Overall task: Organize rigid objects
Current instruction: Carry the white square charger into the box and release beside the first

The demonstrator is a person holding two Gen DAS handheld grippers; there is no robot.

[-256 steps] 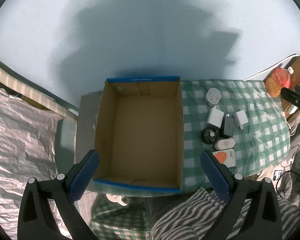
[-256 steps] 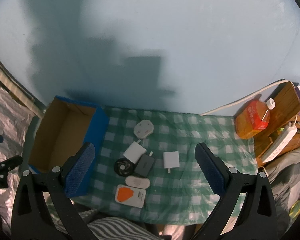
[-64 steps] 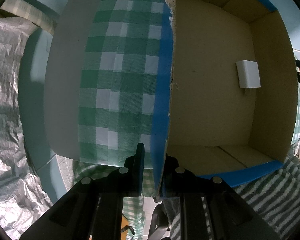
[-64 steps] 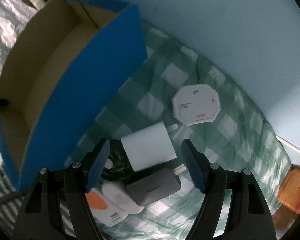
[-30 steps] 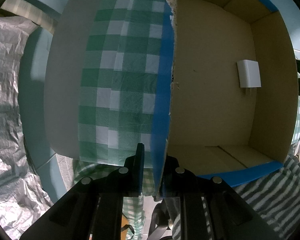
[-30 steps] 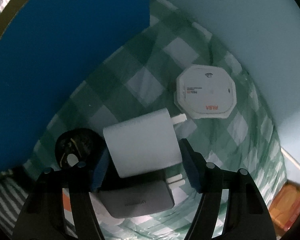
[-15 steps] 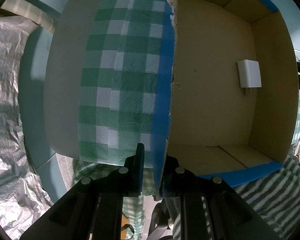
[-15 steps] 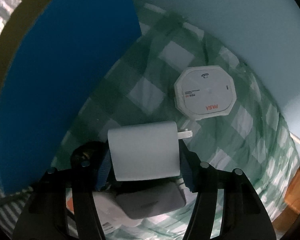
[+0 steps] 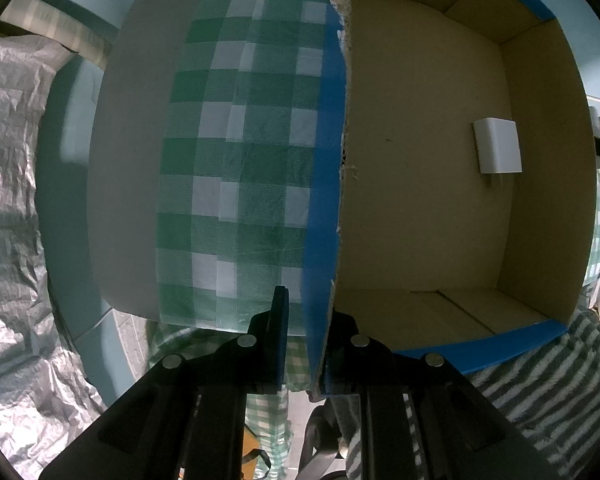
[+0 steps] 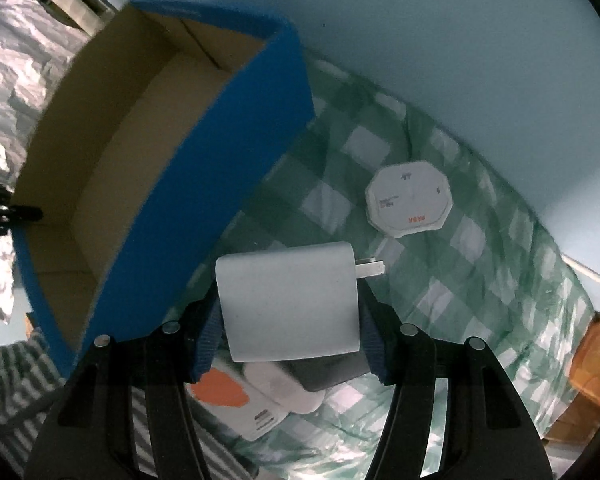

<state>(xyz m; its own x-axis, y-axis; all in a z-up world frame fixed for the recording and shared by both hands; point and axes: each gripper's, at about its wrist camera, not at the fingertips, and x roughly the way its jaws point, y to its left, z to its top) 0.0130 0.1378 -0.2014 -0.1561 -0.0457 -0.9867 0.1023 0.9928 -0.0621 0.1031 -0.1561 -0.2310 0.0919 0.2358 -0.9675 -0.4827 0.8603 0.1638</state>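
- Your left gripper [image 9: 304, 344] is clamped tight on the cardboard box's [image 9: 420, 208] near wall, at its torn blue rim.
- Inside the box, one small white charger [image 9: 497, 146] lies by the far wall; the rest of the floor is bare.
- Your right gripper [image 10: 290, 326] pinches a large white charger [image 10: 288, 300] by its sides, prongs pointing right, lifted off the checked cloth [image 10: 480, 300] just beside the box's blue outer wall.
- An octagonal white adapter [image 10: 410, 204] lies well apart.

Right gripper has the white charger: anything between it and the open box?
Only the box's near blue wall lies between; the white charger in the right gripper must clear its top edge. The visible floor holds one small white adapter.
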